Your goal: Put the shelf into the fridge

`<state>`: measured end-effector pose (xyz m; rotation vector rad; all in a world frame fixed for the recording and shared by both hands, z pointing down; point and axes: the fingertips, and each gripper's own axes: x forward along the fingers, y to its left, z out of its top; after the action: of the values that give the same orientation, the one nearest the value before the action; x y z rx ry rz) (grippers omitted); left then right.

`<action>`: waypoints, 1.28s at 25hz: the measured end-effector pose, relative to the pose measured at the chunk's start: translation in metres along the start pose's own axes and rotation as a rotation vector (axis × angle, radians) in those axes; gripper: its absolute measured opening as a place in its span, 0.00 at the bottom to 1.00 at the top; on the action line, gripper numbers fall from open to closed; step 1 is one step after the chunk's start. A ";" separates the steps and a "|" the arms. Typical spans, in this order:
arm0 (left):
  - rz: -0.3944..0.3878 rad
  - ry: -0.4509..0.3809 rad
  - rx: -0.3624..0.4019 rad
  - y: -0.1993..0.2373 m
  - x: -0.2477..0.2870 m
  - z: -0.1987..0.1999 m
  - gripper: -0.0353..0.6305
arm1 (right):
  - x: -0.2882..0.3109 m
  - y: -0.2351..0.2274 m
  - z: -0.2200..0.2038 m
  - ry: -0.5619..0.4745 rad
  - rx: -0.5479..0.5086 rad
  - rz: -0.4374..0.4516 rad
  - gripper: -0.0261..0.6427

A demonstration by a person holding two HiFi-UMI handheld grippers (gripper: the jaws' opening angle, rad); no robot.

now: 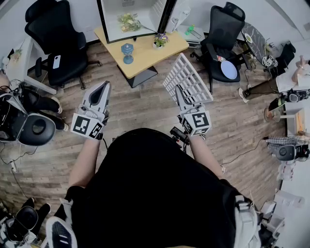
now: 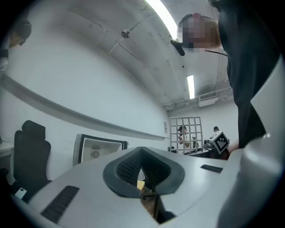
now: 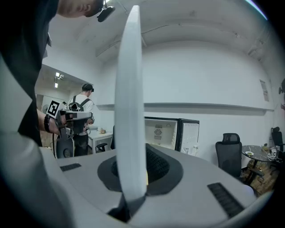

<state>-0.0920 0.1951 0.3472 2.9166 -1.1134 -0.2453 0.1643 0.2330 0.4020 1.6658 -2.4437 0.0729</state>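
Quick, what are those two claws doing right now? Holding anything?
Left claw: closed, nothing in it.
Right claw: closed on the white grid shelf.

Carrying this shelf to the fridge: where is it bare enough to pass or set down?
Bare floor lies straight ahead, between the left chair and the table. The table's near corner is free; its far side by the fridge holds a vase and a plant.
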 end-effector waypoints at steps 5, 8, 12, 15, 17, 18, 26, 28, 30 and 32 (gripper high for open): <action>-0.007 0.009 0.006 0.003 -0.003 -0.002 0.08 | 0.004 0.006 0.000 0.004 -0.006 -0.009 0.11; -0.012 0.006 0.012 0.008 -0.004 0.000 0.08 | 0.002 0.009 0.003 0.002 -0.007 -0.020 0.11; -0.015 0.002 -0.006 0.010 -0.007 -0.001 0.08 | 0.000 0.014 0.002 0.004 -0.009 -0.035 0.11; -0.021 -0.002 -0.024 0.011 -0.008 -0.003 0.08 | -0.002 0.018 0.003 -0.003 0.008 -0.034 0.11; -0.031 -0.004 -0.029 0.011 -0.008 -0.003 0.08 | -0.002 0.022 0.006 -0.016 0.021 -0.032 0.11; -0.036 -0.005 -0.030 0.011 -0.008 -0.002 0.08 | -0.001 0.024 0.008 -0.021 0.020 -0.034 0.11; -0.063 -0.021 -0.028 0.014 -0.013 0.004 0.08 | 0.001 0.039 0.016 -0.032 0.010 -0.062 0.11; -0.069 -0.025 -0.026 0.017 -0.016 0.007 0.08 | 0.002 0.044 0.020 -0.039 0.015 -0.067 0.11; -0.076 -0.028 -0.027 0.020 -0.020 0.009 0.08 | 0.004 0.051 0.022 -0.044 0.015 -0.070 0.11; -0.082 -0.032 -0.029 0.023 -0.023 0.010 0.08 | 0.007 0.058 0.024 -0.049 0.016 -0.075 0.11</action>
<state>-0.1258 0.1933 0.3417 2.9466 -0.9862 -0.3068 0.1048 0.2451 0.3830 1.7844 -2.4190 0.0410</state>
